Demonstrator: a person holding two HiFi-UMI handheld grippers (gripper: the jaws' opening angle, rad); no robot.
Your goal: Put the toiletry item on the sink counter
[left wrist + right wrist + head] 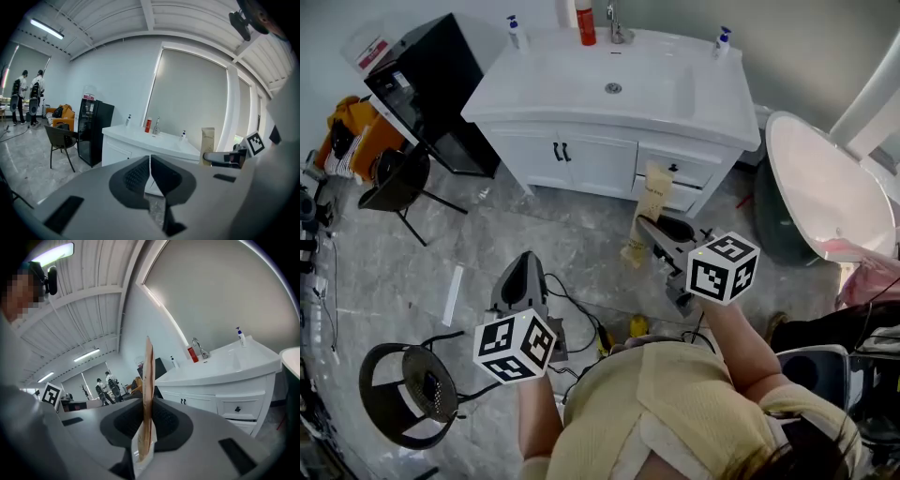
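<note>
The toiletry item is a flat tan pouch [647, 208]; my right gripper [654, 232] is shut on its lower part and holds it upright above the floor. The right gripper view shows the pouch [148, 390] edge-on between the pads of the right gripper [148, 423]. My left gripper [525, 264] is lower and to the left, shut with nothing in it; the left gripper [150, 163] has its jaws touching. Ahead stands the white sink counter [525, 82], also in both gripper views: counter [136, 136], counter [234, 364]. In the left gripper view the pouch [207, 140] shows at right.
On the counter stand a red bottle [585, 22], a faucet [617, 24] and two pump bottles [516, 34], [723, 41]. A black cabinet [431, 89] and black chair [398, 183] stand at left, a stool [408, 389] near left, a white tub [825, 192] at right. Cables [586, 323] lie on the floor.
</note>
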